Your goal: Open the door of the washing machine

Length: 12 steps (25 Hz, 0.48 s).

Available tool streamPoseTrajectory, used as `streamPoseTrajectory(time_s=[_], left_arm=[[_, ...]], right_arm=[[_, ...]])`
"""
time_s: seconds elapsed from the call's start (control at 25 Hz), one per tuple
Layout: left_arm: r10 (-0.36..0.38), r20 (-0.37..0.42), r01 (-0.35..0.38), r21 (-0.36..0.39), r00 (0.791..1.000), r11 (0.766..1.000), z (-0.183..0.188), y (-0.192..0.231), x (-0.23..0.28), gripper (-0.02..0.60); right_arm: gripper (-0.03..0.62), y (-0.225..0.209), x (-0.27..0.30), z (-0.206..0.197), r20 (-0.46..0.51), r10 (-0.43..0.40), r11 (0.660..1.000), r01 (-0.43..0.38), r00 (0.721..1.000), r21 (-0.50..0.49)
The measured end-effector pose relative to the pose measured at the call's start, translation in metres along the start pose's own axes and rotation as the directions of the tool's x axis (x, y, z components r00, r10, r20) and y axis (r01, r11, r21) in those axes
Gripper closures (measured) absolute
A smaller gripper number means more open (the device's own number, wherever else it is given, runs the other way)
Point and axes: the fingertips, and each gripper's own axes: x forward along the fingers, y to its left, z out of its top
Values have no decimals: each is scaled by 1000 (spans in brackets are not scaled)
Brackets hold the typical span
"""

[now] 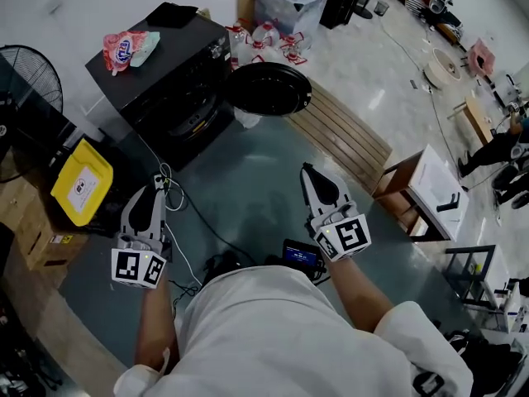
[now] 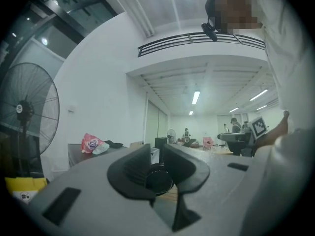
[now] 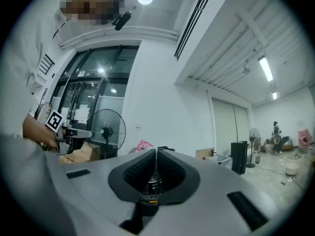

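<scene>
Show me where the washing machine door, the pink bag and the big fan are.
Washing machine door (image 1: 269, 89): head view, middle of the round black door.
Pink bag (image 1: 122, 48): head view, middle of the bag, on the machine's top.
Fan (image 1: 31, 77): head view, on its wire grille.

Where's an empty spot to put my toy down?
The grey mat in front of the washing machine is bare, right of the cables. The machine's top is free beside the pink bag. It's crowded behind the open door, where bottles stand.
</scene>
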Motion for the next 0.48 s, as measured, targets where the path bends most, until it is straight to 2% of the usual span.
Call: streamPoseTrajectory(time_s=[0.24, 0.48], left_arm=[[47, -16, -47, 7, 999, 999, -6, -40, 10, 494], [32, -38, -32, 6, 999, 999, -23, -84, 20, 494]], right_arm=[[559, -18, -11, 6, 20, 60, 998, -60, 998, -15], [559, -39, -35, -17, -3, 55, 998, -55, 998, 15]])
